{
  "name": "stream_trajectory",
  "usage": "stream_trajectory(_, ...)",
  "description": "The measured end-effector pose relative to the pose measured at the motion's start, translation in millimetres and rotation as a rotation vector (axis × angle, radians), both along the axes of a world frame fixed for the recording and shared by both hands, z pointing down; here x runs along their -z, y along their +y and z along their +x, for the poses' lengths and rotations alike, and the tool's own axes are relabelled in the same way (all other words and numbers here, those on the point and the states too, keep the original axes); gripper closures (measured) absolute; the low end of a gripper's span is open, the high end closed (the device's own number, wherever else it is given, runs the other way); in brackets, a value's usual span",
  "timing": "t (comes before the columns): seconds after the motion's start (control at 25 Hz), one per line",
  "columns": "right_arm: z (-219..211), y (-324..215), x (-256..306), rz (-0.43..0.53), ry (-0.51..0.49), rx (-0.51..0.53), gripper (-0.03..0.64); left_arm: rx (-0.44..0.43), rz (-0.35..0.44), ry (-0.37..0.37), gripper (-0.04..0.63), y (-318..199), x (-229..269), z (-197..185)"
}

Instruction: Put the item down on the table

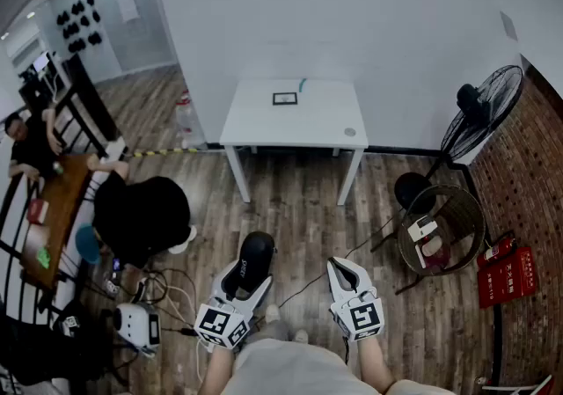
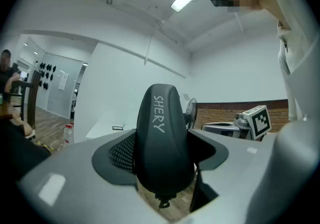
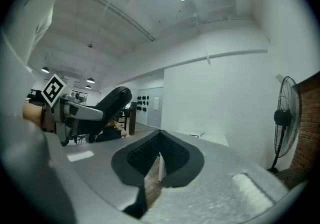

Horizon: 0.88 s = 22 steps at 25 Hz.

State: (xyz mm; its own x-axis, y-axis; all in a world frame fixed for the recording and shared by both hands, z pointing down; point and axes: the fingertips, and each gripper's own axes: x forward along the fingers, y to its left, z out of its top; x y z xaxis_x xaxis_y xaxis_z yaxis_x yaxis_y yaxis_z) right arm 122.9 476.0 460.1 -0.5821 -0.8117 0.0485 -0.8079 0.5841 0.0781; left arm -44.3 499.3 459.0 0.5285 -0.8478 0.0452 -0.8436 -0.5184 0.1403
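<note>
Head view: we clamp the black oval case (image 1: 256, 257) marked SHERY in our left gripper (image 1: 249, 279), with the white rectangular tabletop (image 1: 325, 116) well apart at twelve o'clock. Our right gripper (image 1: 349, 270), at three o'clock, is closed and empty.

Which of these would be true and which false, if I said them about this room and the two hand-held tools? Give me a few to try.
1. The left gripper has a black item clamped between its jaws. True.
2. The right gripper is carrying something too. False: its jaws are closed together with nothing between them.
3. The black item lies on the white table. False: it is in the left gripper, well short of the table.
4. A standing fan is to the right of the table. True.
</note>
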Motion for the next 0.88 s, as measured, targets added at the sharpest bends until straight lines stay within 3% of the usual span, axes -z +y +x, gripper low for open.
stream_trajectory(0.44, -10, -23, 3, -0.003, -0.028, 0.009, 0.612, -0.003, 0.002, 0.003, 0.262, -27, 5, -1)
stream_trajectory(0.88, -38, -98, -6, -0.037, -0.008, -0.030, 0.612, -0.028, -0.009, -0.016, 0.262, -109, 2, -33)
